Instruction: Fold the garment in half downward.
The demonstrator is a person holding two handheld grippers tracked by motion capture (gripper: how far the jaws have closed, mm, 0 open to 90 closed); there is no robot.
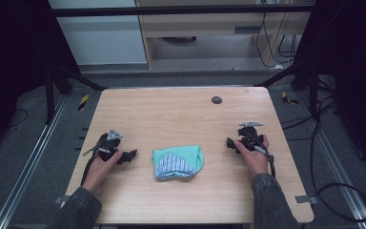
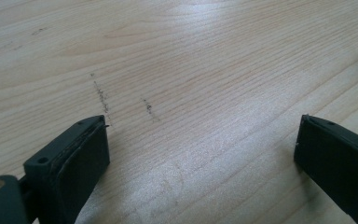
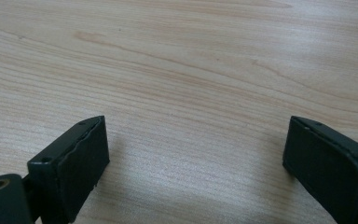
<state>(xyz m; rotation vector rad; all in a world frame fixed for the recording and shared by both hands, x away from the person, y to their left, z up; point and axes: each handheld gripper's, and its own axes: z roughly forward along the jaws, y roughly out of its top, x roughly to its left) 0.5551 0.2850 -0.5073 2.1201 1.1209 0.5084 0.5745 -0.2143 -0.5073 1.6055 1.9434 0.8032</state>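
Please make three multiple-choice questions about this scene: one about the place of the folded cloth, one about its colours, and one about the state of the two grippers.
1. Where does the folded cloth lie?
A. between the two grippers
B. at the far table edge
C. inside the left gripper

2. What colours does the cloth show?
A. red and black
B. green, with a blue-and-white striped part
C. plain yellow

3. How are the grippers?
A. both open
B. both shut on the cloth
C. one open, one shut

Answers: 1 A, it rests on the wooden table between the left gripper and the right gripper. 2 B, the high view shows it. 3 A, in each gripper view the jaws stand wide apart over bare wood.
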